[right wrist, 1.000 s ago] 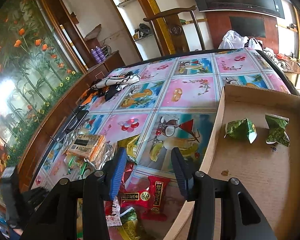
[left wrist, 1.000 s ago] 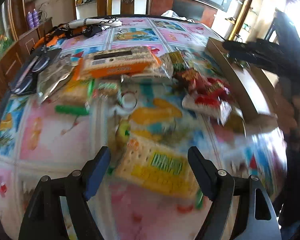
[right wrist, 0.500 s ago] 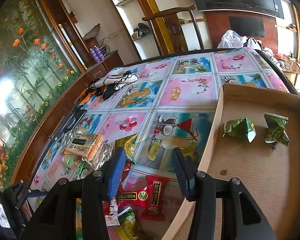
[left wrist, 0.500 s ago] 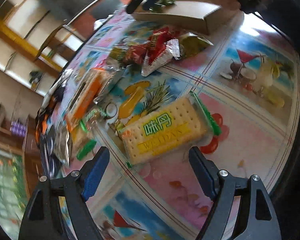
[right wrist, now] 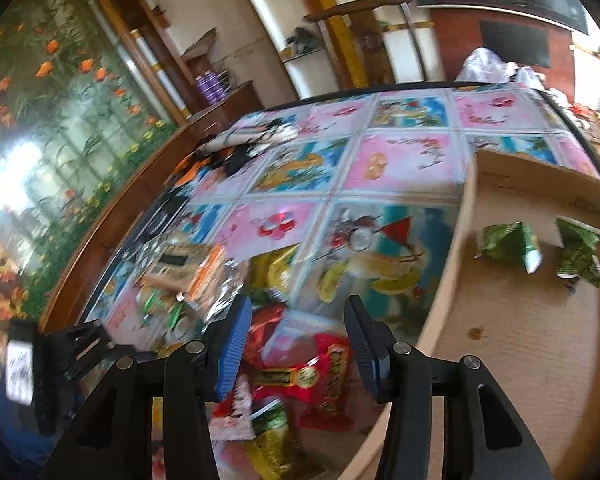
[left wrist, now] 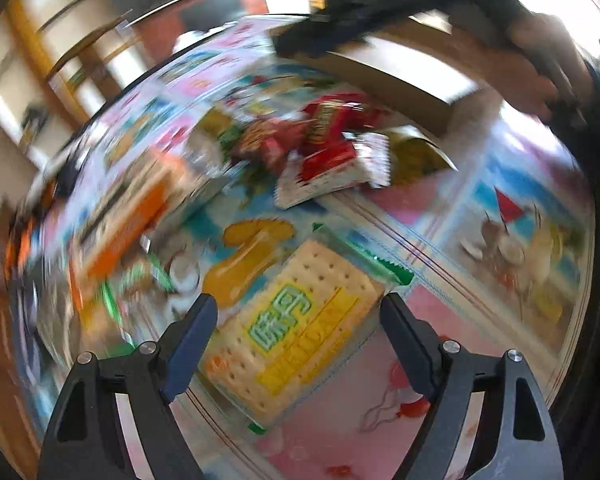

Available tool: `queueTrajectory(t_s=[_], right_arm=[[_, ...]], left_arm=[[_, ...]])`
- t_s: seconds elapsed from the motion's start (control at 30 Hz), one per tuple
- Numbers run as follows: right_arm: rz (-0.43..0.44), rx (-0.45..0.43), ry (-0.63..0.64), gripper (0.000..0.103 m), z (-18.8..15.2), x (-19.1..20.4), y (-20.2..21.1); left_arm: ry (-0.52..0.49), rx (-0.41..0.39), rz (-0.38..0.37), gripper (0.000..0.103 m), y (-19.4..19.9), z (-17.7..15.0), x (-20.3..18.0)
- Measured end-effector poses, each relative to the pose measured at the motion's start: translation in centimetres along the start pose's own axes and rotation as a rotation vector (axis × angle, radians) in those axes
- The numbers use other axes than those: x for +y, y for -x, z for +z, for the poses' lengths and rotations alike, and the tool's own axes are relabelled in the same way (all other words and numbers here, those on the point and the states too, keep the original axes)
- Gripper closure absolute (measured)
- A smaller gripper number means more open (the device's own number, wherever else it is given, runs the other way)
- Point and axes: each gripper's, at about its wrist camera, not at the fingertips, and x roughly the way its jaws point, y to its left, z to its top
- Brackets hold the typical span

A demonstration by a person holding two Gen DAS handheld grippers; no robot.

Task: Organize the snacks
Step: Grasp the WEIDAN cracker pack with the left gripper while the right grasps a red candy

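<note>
rolled over and swung in, left gripper [left wrist: 298,320] has just been opening its jaws, fingers now spread either side of the cracker packet [left wrist: 296,328] on the table [left wrist: 400,208], not touching it yet, lined up for a grab; cardboard box [right wrist: 512,344] waits with two green packets [right wrist: 510,244]; right gripper [right wrist: 296,344] hovers half-spread, empty, over the red packets [right wrist: 316,376] beside the box

Left gripper [left wrist: 300,312] fingers wide and just opening further, right gripper [right wrist: 296,336] fingers apart.
</note>
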Motion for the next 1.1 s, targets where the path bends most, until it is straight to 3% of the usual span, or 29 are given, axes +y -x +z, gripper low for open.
queueTrajectory(t_s=[0.17,0.27,0.3,0.4,0.47,0.6,0.73,0.8,0.87,0.9,1.1], right_arm=[[0.106,0.107,0.109,0.051,-1.1,2.9,-0.9],[0.147,0.184,0.149,0.051,-2.0,4.0,-1.9],[0.148,0.207,0.155,0.052,-2.3,4.1,-2.2],[0.15,0.25,0.164,0.058,-2.8,4.3,-3.1],[0.14,0.282,0.171,0.061,-3.2,4.4,-3.7],[0.101,0.306,0.214,0.062,-3.6,4.9,-4.3],[0.039,0.32,0.251,0.065,-4.3,5.4,-5.3],[0.003,0.31,0.281,0.07,-4.6,5.7,-5.4],[-0.025,0.296,0.303,0.071,-4.8,6.2,-5.5],[-0.032,0.294,0.318,0.072,-4.9,6.4,-5.4],[-0.028,0.243,0.354,0.076,-4.9,7.3,-4.4]], left_arm=[[0.256,-0.029,0.077,0.023,0.8,-2.0,0.6],[0.439,-0.03,0.134,0.037,1.5,-3.1,1.9],[0.481,-0.033,0.152,0.046,1.7,-3.3,2.3],[0.492,-0.026,0.19,0.048,1.8,-3.0,1.9],[0.489,-0.021,0.203,0.044,1.9,-2.9,1.9],[0.466,-0.007,0.249,0.02,1.4,-2.5,2.9],[0.512,-0.016,0.196,0.017,0.4,-2.1,4.4],[0.523,-0.03,0.189,0.025,0.3,-1.8,4.4],[0.506,-0.044,0.189,0.041,0.4,-1.4,3.8],[0.496,-0.051,0.191,0.056,0.5,-1.2,3.3],[0.512,-0.075,0.195,0.058,0.4,-0.6,2.3]])
